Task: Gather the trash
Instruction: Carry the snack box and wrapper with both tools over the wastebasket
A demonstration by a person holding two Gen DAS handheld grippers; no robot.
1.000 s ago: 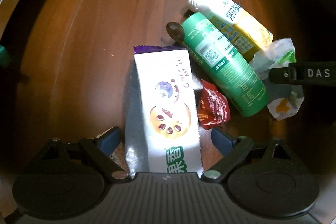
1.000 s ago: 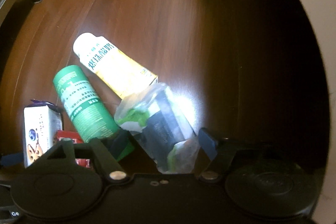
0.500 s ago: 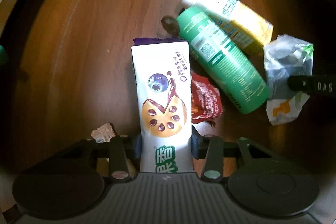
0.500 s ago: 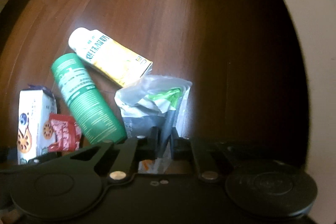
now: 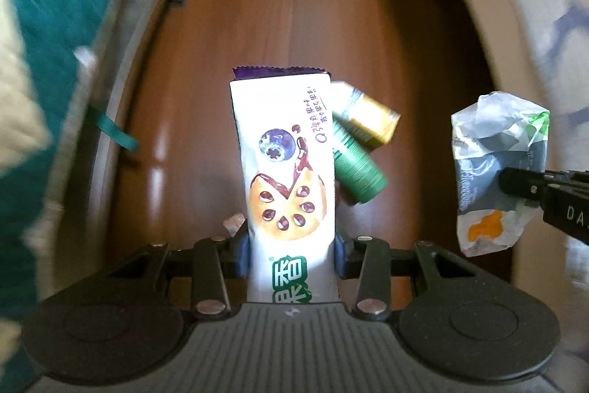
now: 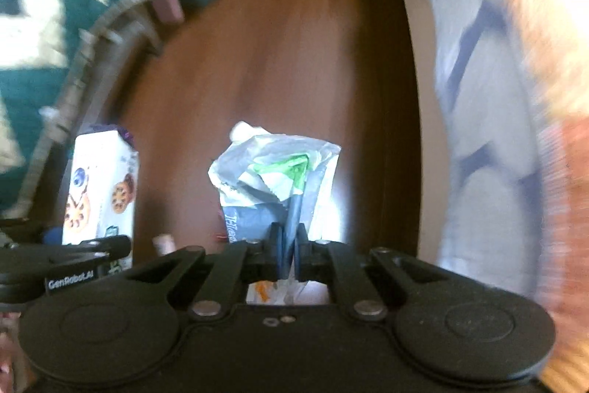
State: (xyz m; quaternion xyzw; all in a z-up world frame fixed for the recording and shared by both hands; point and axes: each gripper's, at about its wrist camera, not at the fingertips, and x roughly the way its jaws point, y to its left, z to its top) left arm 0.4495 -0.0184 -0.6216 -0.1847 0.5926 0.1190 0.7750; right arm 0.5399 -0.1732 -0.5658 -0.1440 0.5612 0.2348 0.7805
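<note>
My left gripper [image 5: 291, 255] is shut on a white snack packet [image 5: 285, 168] with a purple top edge and fruit pictures, held up off the wooden floor [image 5: 294, 6]. The packet also shows at the left of the right wrist view [image 6: 99, 186]. My right gripper [image 6: 290, 251] is shut on a crumpled grey, white and green plastic wrapper [image 6: 274, 172], lifted too; the wrapper shows at the right of the left wrist view [image 5: 497, 168]. A green bottle [image 5: 357, 168] and a yellow bottle [image 5: 371, 116] lie on the floor behind the packet.
A teal and cream quilt [image 5: 44, 43] hangs at the left over a frame [image 6: 110, 35]. A pale curved furniture edge [image 5: 489, 24] and patterned blue and orange fabric [image 6: 497, 80] rise at the right. A small scrap [image 5: 233, 221] lies near the left fingers.
Both grippers have lifted with their trash and tilted up, so the room now shows. The bottles stay on the floor, farther below. The red wrapper is out of sight.
</note>
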